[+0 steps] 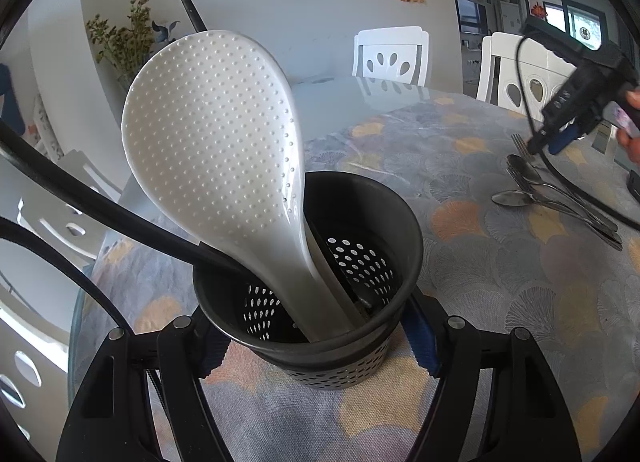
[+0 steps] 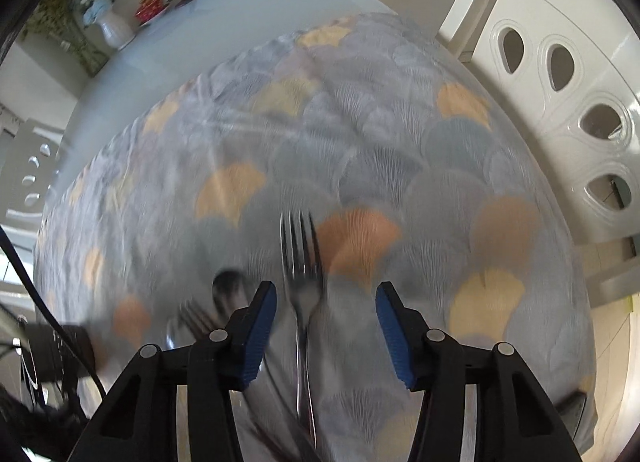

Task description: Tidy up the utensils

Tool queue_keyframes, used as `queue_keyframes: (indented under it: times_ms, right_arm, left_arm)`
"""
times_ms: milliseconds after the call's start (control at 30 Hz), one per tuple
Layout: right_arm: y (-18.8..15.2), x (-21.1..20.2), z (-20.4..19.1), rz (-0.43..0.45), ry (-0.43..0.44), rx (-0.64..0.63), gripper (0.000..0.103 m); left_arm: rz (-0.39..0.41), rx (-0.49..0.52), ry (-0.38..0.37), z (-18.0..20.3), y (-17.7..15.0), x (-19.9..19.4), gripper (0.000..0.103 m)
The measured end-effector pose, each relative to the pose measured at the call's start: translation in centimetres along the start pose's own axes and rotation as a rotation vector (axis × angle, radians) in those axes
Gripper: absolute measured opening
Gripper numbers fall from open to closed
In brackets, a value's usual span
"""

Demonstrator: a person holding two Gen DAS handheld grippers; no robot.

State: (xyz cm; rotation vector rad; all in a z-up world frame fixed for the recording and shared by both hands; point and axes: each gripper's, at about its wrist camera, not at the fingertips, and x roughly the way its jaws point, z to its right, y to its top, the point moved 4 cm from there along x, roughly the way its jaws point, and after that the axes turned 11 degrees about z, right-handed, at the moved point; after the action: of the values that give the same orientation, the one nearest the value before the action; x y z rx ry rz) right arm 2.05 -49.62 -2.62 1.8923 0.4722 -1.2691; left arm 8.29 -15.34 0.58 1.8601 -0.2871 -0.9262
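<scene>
My left gripper (image 1: 316, 346) is shut on a black perforated utensil holder (image 1: 320, 362), one blue pad on each side of its base. A white dotted rice paddle (image 1: 212, 134) and a dark-handled utensil (image 1: 188, 2) stand in it. Several metal spoons and forks (image 1: 536, 190) lie on the patterned tablecloth (image 1: 460, 150) at the right, under my right gripper (image 1: 556, 142). In the right wrist view my right gripper (image 2: 326, 326) is open, with a fork (image 2: 302, 286) lying on the cloth between its blue pads (image 2: 260, 330), not touched. More cutlery (image 2: 224, 294) lies blurred to the left.
White chairs (image 1: 390, 54) stand behind the table and at its right edge (image 2: 560, 74). A white vase with flowers (image 2: 114, 28) and a small red item (image 2: 150, 6) sit at the far end. Black cables (image 1: 100, 202) cross the left wrist view.
</scene>
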Motion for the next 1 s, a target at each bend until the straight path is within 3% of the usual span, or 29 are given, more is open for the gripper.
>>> queue_keyframes:
  times_ms: [200,333,367,433,667,1000]
  right_arm:
    - [1.2,1.6,-1.2,-0.004,-0.021,-0.01,0.05]
    - [1.6,2.3,-2.4,0.027,-0.104,-0.077,0.038]
    - [1.6,2.4,-2.7,0.035,-0.114,-0.087,0.029]
    - [1.8,2.5,-3.2,0.047,-0.134,-0.116,0.021]
    - [1.9,1.2,-4.0,0.093,-0.107,-0.116,0.021]
    - [1.6,-5.6,-3.1,0.189,-0.026,-0.133,0.021]
  left_arm:
    - [-0.009,-0.001,-0.001,0.0,-0.1,0.1,0.072]
    - [-0.027,0.0,0.0,0.0,-0.2,0.4,0.071]
    - [-0.027,0.0,0.0,0.0,-0.2,0.5,0.071]
    - [-0.027,0.004,0.003,0.1,-0.2,0.4,0.072]
    - [-0.024,0.017,0.01,0.1,-0.2,0.4,0.071]
    - [-0.024,0.018,0.013,0.1,-0.2,0.4,0.071]
